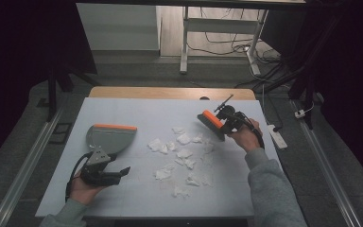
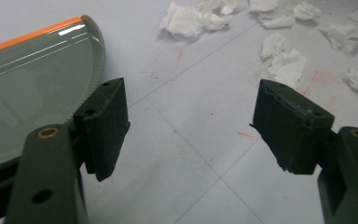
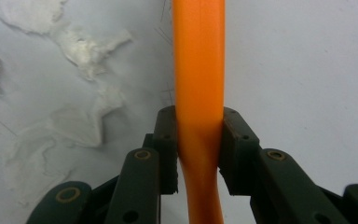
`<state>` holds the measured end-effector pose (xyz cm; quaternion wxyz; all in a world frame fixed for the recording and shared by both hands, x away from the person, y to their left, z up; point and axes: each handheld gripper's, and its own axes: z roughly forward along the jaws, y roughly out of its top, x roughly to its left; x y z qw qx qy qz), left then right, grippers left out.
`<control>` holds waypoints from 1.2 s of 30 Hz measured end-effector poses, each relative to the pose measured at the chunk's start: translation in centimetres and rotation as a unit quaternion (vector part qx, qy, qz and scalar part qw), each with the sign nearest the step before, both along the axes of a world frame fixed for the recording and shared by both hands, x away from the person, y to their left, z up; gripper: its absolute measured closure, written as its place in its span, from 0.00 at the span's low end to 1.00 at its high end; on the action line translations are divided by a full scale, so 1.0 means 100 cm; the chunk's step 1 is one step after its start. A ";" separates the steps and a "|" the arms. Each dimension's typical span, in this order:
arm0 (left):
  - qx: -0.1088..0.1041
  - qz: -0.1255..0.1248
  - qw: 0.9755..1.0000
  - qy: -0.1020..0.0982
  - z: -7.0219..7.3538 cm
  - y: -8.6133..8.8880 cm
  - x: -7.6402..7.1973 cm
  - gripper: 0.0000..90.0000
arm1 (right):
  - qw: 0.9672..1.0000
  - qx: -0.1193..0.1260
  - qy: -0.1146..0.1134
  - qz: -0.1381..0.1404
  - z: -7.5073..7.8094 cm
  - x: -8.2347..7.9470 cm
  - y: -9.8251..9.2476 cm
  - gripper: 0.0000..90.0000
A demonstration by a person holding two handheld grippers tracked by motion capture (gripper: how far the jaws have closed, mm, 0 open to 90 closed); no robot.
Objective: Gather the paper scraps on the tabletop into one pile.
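Plainly this looks like a sweeping job: scraps of torn white tissue lie scattered over the middle of the desk, and the two tools for gathering them are out. The right claw, at the right of centre in the high view, is clamped on a brush with an orange back, held just above the upper right edge of the scatter; in the right gripper view the orange handle runs straight up between the closed jaws. The left claw, at lower left, stands wide and holds nothing. The grey dustpan with an orange rim lies on the desk just beyond it, left of the scraps.

To do the step well, I judge the brush should come down at the far side of the scatter and draw the pieces leftward in short, light strokes, since tissue lifts easily. The dustpan probably wants steadying first.

The dustpan is the only container, and its tray looks empty
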<state>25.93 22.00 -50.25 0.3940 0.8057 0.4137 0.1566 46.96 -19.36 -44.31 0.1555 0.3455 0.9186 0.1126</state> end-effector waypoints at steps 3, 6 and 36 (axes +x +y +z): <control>-0.002 0.001 1.000 0.002 -0.001 0.000 0.001 0.30 | 1.000 -0.014 0.003 0.022 -0.002 -0.005 0.011 0.79; -0.001 0.000 1.000 0.001 -0.001 0.000 0.000 0.30 | 0.999 -0.025 0.008 0.042 -0.004 -0.012 0.019 0.79; -0.006 0.004 1.000 0.004 -0.001 0.002 0.002 0.31 | 0.995 0.023 -0.018 0.097 0.020 -0.005 0.052 0.79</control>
